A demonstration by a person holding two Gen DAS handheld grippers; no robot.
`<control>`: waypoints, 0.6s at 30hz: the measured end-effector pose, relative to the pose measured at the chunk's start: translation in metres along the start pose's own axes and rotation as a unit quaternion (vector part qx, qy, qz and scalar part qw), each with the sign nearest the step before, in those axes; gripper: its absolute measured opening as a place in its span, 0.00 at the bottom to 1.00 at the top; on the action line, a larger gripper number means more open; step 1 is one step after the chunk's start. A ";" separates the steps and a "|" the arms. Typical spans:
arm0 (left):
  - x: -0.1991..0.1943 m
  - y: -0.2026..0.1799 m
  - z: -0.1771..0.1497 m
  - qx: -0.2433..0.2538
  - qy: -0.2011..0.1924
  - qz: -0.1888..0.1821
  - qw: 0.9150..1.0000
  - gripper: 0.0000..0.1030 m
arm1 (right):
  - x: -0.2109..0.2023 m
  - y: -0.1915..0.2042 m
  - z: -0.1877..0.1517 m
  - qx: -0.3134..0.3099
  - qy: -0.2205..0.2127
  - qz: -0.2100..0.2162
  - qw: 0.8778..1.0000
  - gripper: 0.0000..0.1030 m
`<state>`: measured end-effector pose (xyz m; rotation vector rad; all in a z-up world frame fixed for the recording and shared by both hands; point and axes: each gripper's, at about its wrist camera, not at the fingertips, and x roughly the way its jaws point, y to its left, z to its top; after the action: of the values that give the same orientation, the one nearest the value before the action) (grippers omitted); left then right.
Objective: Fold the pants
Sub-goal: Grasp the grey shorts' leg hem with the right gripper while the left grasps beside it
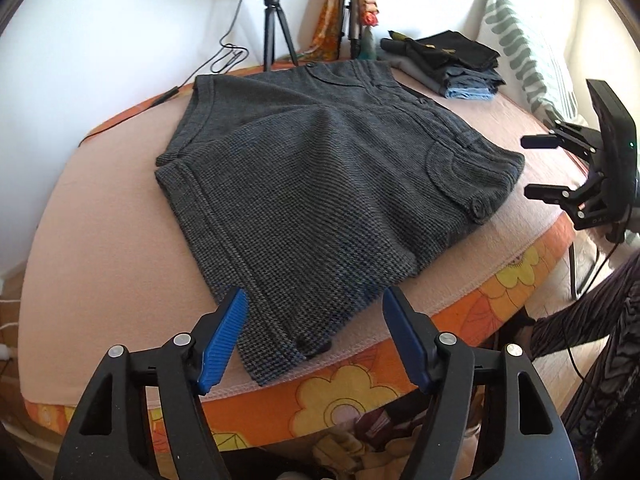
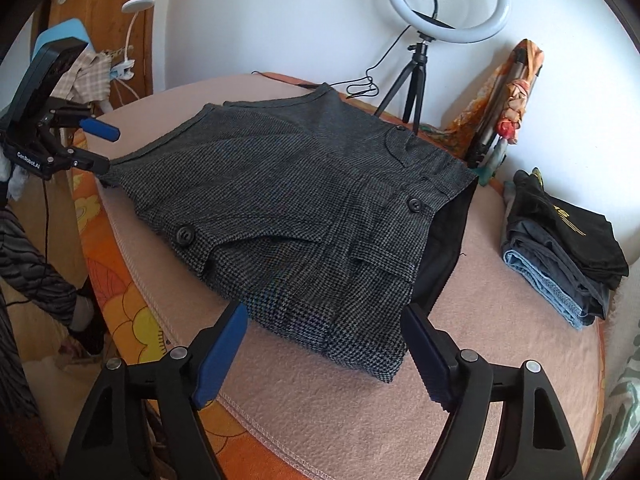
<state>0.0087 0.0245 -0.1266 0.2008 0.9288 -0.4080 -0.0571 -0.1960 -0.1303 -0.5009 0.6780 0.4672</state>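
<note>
Left-wrist view, left to right. The left gripper, jaws wide and holding nothing, hovers at 6 o'clock over the near hem of the pants, a pair of short grey checked pants lying flat on the pink blanket. The hem corner lies between the blue pads but is not pinched. At 3 o'clock the right gripper waits just beside the waistband end, jaws apart and empty.

Right-wrist view, left to right. The left gripper appears at 9 o'clock, at the hem edge of the pants. The right gripper sits at 6 o'clock, jaws wide, straddling the near waistband corner without touching it. A stack of folded clothes rests at 3 o'clock, well apart from the pants; a ring light stands at 1 o'clock.

Step, as judged: the pants are spread out and no fold is yet made; both grippers are placed for a first grasp. The next move calls for each gripper to descend, close on its corner through both fabric layers, and lift together.

Appearance: thick woven cloth, buttoned pocket flaps, dark lining showing at the open waist; the legs lie side by side, slightly overlapped.
</note>
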 end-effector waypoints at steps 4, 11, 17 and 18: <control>0.011 -0.016 -0.003 0.049 0.014 0.014 0.999 0.68 | 0.010 0.013 -0.004 -0.043 0.018 -0.009 0.999 0.75; 0.027 0.004 -0.002 0.027 0.037 0.041 0.998 0.68 | 0.028 0.018 -0.007 -0.082 0.043 -0.038 0.995 0.64; 0.037 0.006 0.002 0.045 0.045 0.072 0.995 0.68 | 0.033 0.017 -0.004 -0.089 0.053 -0.048 0.993 0.43; 0.040 0.006 0.001 0.047 0.051 0.074 0.995 0.68 | 0.032 0.017 -0.002 -0.088 0.051 -0.050 0.994 0.42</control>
<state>0.0335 0.0192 -0.1582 0.3773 0.9881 -0.3077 -0.0461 -0.1760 -0.1586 -0.7265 0.7084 0.4109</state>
